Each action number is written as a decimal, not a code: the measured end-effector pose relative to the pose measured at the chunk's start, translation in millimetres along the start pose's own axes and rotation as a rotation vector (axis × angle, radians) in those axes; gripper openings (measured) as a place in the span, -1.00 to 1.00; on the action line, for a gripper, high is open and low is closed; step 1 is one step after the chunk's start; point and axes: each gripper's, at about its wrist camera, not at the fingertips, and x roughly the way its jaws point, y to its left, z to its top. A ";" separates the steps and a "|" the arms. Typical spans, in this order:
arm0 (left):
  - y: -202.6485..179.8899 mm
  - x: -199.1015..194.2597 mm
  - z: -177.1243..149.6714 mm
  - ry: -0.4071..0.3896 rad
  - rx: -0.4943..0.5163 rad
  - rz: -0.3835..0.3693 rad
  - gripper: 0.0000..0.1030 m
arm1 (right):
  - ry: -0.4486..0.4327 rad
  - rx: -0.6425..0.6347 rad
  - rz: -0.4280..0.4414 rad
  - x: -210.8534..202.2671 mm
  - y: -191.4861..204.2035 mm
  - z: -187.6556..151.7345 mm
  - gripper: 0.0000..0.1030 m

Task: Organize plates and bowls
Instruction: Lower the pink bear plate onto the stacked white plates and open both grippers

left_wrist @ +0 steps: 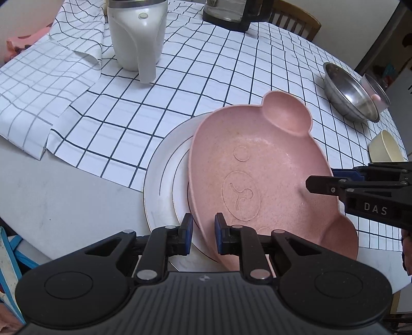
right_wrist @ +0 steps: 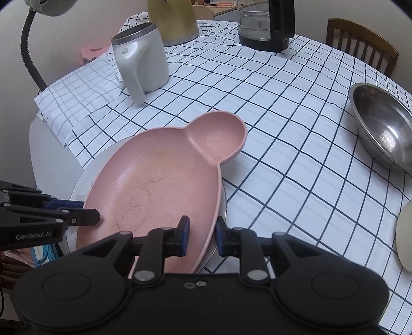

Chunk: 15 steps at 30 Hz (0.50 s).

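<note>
A pink bear-shaped plate (left_wrist: pixel 257 167) (right_wrist: pixel 167 185) lies on a white plate (left_wrist: pixel 164 185) (right_wrist: pixel 79 180) at the near edge of the checked tablecloth. My left gripper (left_wrist: pixel 203 228) (right_wrist: pixel 85 210) is shut on the pink plate's left rim, one pad inside and one outside. My right gripper (right_wrist: pixel 202 232) (left_wrist: pixel 324 180) straddles the opposite rim. Its jaws stand slightly apart, with a gap between the inner pad and the rim, so it is open. Most of the white plate is hidden under the pink one.
A white lidded mug (left_wrist: pixel 136 38) (right_wrist: pixel 141 64) stands behind the plates. A steel bowl (left_wrist: pixel 347 95) (right_wrist: pixel 383 128) and a cream bowl (left_wrist: pixel 386 147) (right_wrist: pixel 405 232) sit to the right. A glass kettle (right_wrist: pixel 265 23), a chair (right_wrist: pixel 360 41) and a lamp (right_wrist: pixel 31 51) are at the back.
</note>
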 end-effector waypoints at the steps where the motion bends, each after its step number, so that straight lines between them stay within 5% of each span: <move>1: -0.1 -1.4 0.1 -0.004 0.002 0.007 -0.67 | -0.007 0.003 -0.003 -2.2 -0.2 -0.4 -0.49; 11: -10.8 -25.8 6.3 -0.089 0.042 0.023 -0.63 | -0.090 0.023 0.011 -34.6 2.8 -2.1 -0.24; 15: -23.3 -41.9 10.9 -0.147 0.081 0.014 -0.36 | -0.133 0.030 0.023 -52.5 6.5 -3.0 -0.10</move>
